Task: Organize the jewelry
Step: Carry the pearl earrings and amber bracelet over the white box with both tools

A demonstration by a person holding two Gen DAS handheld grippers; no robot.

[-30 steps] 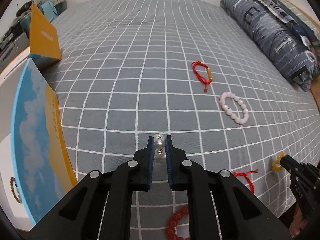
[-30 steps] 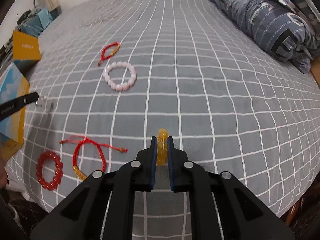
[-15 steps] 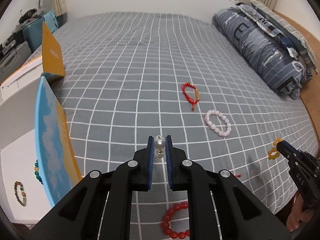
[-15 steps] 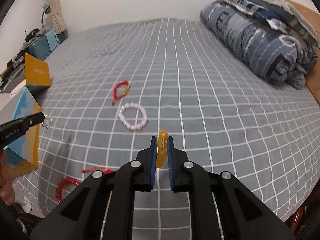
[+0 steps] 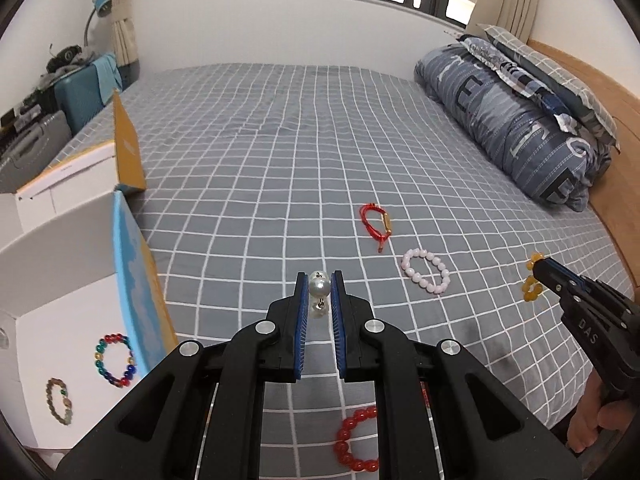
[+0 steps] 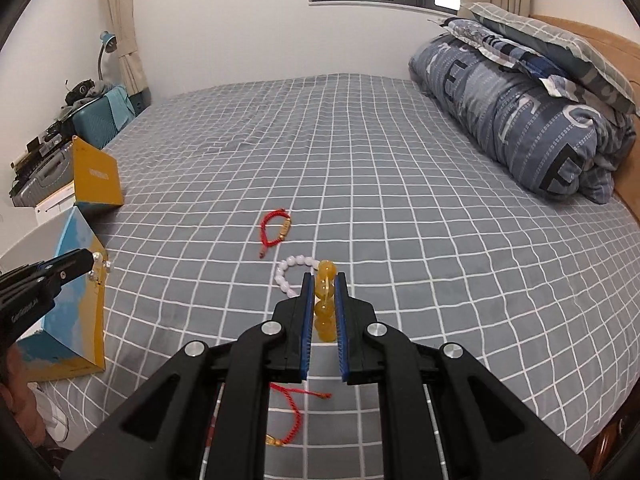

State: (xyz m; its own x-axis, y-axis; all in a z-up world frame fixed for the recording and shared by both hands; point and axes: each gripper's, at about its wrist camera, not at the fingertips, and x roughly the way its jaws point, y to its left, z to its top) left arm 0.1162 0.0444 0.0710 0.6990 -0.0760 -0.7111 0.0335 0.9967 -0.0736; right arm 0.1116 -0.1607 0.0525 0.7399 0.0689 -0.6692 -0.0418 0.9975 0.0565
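Observation:
My left gripper (image 5: 319, 286) is shut on a pearl bead piece (image 5: 319, 285) and holds it above the grey checked bed. My right gripper (image 6: 324, 286) is shut on a yellow bead bracelet (image 6: 325, 304), also lifted; it shows in the left wrist view (image 5: 532, 280) at the right. On the bed lie a red cord bracelet (image 5: 376, 221), a pink bead bracelet (image 5: 426, 276), a red bead bracelet (image 5: 354, 442) and another red cord bracelet (image 6: 294, 416). An open white box (image 5: 72, 320) at the left holds a multicoloured bracelet (image 5: 114, 360) and a brownish one (image 5: 59, 400).
The box's blue and yellow lid (image 5: 138, 280) stands upright at the bed's left edge. A second yellow box (image 5: 126, 148) lies behind it. A rolled blue duvet (image 5: 512, 124) and pillows lie along the right. Luggage (image 5: 80, 92) stands beyond the bed at the left.
Both grippers have risen from the bed with their pieces held, so more of the room shows. The open white box and its bracelets have come into the left wrist view.

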